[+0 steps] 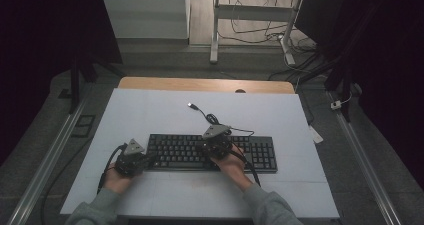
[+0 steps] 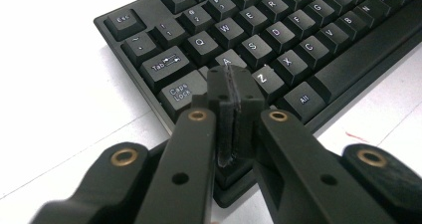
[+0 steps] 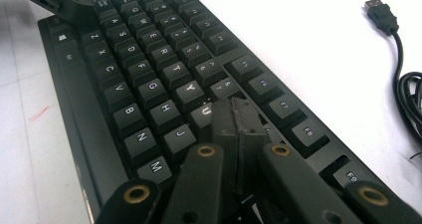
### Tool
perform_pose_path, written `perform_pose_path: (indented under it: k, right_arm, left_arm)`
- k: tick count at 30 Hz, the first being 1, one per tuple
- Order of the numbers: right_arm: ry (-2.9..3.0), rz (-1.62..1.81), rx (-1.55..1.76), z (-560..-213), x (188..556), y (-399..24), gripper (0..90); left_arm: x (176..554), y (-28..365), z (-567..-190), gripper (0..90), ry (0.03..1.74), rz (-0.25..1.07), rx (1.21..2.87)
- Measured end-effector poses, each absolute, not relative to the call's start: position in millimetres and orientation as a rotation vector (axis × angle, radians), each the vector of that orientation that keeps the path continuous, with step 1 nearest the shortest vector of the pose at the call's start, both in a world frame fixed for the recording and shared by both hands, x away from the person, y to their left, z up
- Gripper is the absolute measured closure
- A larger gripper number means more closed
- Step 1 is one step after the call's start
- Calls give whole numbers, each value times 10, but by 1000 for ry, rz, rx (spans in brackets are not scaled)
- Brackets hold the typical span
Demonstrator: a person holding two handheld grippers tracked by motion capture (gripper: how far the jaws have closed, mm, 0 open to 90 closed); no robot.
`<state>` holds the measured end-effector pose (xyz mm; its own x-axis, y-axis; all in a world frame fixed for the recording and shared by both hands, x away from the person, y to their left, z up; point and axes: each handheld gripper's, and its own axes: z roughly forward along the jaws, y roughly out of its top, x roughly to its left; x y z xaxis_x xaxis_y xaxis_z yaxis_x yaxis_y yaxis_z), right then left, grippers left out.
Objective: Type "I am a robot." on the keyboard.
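High view first: the white table carries a black keyboard set square to the person's side, long edge facing them, which I'd guess is so both hands can reach the keys as a typist would. Its cable loops away over the far side to a loose USB plug, lying unconnected, so the board seems to be there only for the pressing of keys. The left gripper sits at the keyboard's left end and the right gripper over its middle, each held low and tilted down toward the keys. Both pairs of jaws are pressed together with nothing between them, and that looks deliberate: closed, the two pads make one blunt tip that can poke a single key. Left gripper view puts that gripper's joined tip just over the A key, with Caps Lock beside it and Z on the other side; whether it touches I cannot tell. Right gripper view has that gripper's joined tip right beside the U key, with J just below.
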<state>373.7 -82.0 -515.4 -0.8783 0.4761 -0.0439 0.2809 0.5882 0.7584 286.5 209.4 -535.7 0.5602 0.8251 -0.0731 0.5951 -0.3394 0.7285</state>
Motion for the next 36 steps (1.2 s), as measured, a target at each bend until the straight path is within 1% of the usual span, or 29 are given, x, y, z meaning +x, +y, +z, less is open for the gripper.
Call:
perform_pose_path:
  k: [17,24,33,35,36]
  right_arm:
    - [2585,1134,626,-5186,3753,-786,896]
    - [2532,1222,624,-5060,3721,-874,896]
    - [2518,1229,645,-5027,3714,-1024,894]
    - [2511,1243,643,-5021,3713,-1080,798]
    - [2511,1243,643,-5021,3713,-1080,798]
  left_arm:
    - [2861,2095,-5357,879,1136,398,2062]
    - [2841,2110,-5319,864,1130,415,2026]
    - [2830,2141,-5296,852,1135,417,1995]
    - [2830,2144,-5295,832,1137,418,1991]
    - [2830,2147,-5295,832,1137,418,1989]
